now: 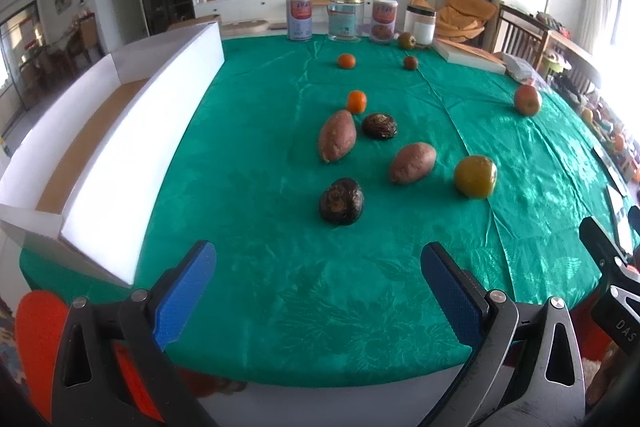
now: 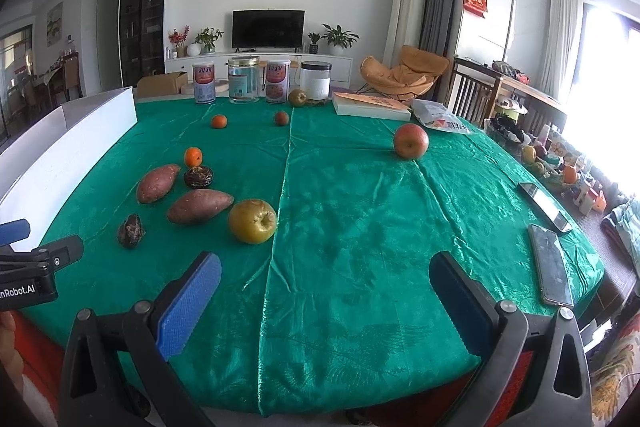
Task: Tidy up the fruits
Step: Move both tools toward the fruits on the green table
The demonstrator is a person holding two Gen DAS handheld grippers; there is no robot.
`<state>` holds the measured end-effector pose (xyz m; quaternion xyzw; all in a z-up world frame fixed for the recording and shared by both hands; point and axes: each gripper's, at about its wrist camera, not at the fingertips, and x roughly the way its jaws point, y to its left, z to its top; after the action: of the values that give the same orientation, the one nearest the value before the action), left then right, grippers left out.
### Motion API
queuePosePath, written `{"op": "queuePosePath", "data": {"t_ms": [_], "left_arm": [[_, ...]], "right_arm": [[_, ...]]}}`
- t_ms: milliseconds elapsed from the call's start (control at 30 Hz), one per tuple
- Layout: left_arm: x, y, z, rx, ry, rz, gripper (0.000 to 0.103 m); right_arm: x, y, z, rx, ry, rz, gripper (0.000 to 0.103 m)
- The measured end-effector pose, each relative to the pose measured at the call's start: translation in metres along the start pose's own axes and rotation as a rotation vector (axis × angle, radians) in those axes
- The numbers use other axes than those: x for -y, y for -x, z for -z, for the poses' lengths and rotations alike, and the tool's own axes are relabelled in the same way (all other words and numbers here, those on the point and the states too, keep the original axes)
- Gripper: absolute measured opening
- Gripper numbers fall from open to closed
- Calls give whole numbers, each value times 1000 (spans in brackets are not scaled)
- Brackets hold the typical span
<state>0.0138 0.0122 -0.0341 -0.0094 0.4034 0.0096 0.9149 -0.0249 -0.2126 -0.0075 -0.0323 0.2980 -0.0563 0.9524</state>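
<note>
Beyond both released, empty hand-held grippers point(image 1: 318, 287) point(image 2: 325, 297), 2 dark shrivelled fruits point(image 1: 341, 201) defy identification.

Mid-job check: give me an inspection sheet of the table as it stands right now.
Surface: green tablecloth, wrinkled.
Job's things: yellow apple, red apple, two sweet potatoes, oranges loose on the cloth; white box at the left edge.
Clutter: jars and tins at the far edge; two phones on the right.
Grippers: left hand-held gripper and right hand-held gripper open, holding nothing.
Cables: nothing seen.
Surroundings: television, orange chair.
</note>
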Motion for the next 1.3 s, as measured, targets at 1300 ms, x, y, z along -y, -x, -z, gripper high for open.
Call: {"op": "queuePosePath", "data": {"t_ms": [1300], "left_arm": [[-18, -29, 9, -101, 57, 123, 102]], "right_arm": [[12, -10, 10, -12, -47, -22, 103]]}}
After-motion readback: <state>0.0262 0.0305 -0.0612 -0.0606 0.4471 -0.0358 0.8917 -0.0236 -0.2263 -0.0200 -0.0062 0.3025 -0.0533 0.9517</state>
